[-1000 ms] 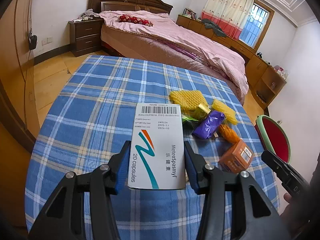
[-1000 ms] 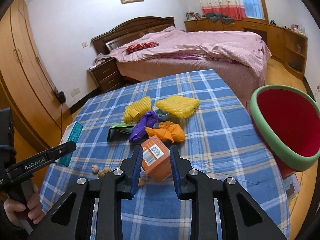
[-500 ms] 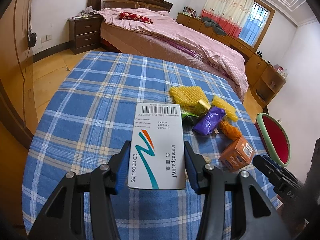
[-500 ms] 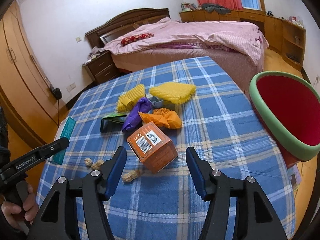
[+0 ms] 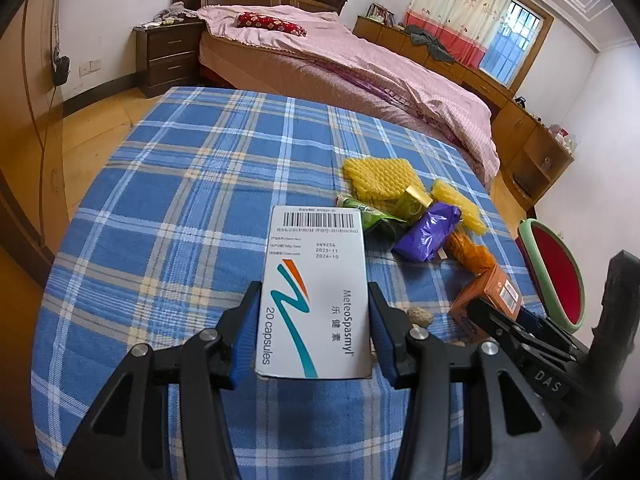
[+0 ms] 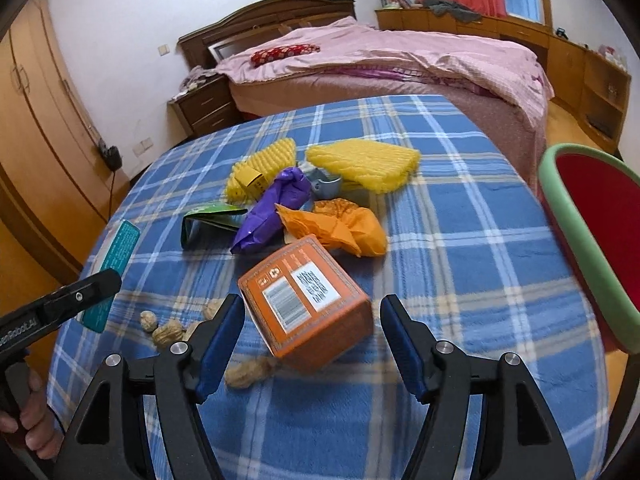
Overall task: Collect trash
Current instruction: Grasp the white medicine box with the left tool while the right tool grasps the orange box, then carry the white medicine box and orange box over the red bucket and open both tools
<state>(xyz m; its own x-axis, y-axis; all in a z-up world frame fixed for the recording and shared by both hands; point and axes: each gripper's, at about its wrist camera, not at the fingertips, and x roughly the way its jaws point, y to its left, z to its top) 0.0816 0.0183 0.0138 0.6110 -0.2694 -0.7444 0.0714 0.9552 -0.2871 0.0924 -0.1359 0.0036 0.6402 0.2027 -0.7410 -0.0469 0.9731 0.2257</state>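
Left gripper clamps medicine box; right gripper gapes around orange box.

plaid table bearing orange box

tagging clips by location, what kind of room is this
Most likely a home bedroom. A bed with a pink cover and wooden headboard fills the back, a nightstand stands beside it, and wardrobe doors line one wall. The trash lies on a table under a blue plaid cloth.
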